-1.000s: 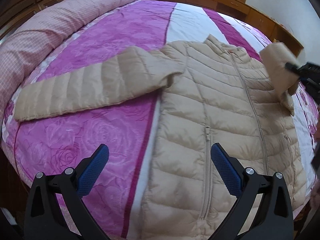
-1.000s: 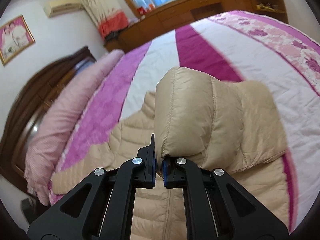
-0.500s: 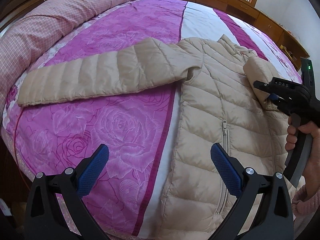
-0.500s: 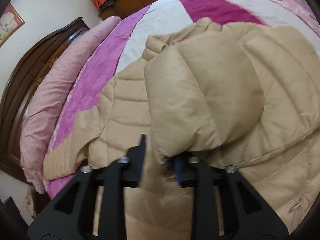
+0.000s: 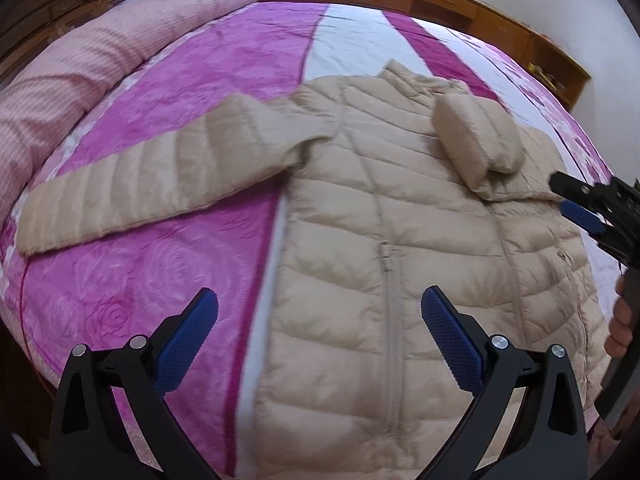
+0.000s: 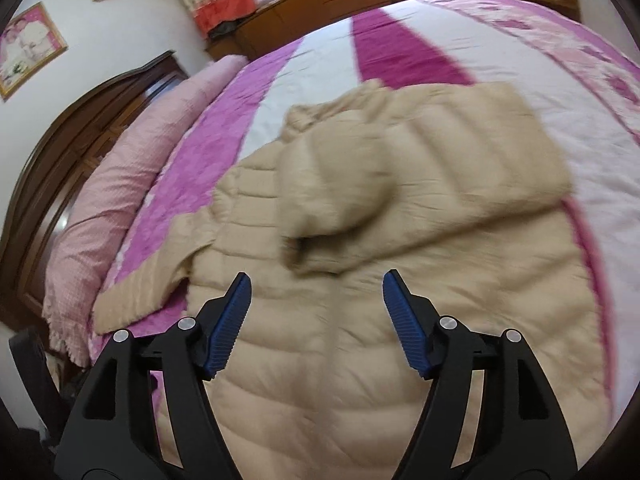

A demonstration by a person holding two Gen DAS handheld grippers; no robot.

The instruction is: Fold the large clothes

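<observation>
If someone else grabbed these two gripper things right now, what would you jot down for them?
Left gripper: open, empty, hovering over the jacket's hem.
Right gripper: jaws opening, nothing between them; it is clear of the folded sleeve.
Jacket: front up, zipped, on the pink bedspread.
Done: one sleeve is folded across the chest.
Left: the other sleeve lies stretched out sideways; fold it in, then probably fold the body.

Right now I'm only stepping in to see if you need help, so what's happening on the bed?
A person with a claw in each hand is folding a beige puffer jacket on the bed. One sleeve lies folded across the chest; the right claw is opening, nothing between its pads. The other sleeve lies spread out. The left claw hovers open, empty.
</observation>
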